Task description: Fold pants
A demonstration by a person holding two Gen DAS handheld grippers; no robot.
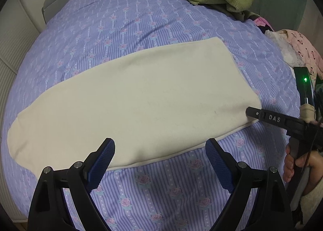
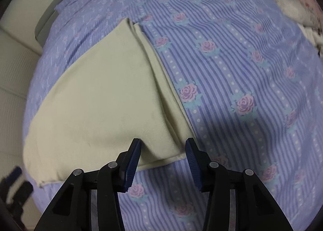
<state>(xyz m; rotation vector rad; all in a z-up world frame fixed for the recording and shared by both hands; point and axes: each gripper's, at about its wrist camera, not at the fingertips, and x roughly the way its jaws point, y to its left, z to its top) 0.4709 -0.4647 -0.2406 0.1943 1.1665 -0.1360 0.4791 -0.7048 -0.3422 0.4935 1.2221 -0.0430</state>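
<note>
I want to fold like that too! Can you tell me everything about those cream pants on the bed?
The pants are cream and look soft and fleecy, with no pattern. They lie flat on the striped rose-print sheet, already folded lengthwise into one long band with layered edges showing at one end. The right hand-held gripper straddles a corner at that end, pads not yet pressing it. The left hand-held gripper hovers open over the near long edge. Nothing else lies on them.

Black left gripper, blue ribbed pads; cream fleecy sleeve.
</note>
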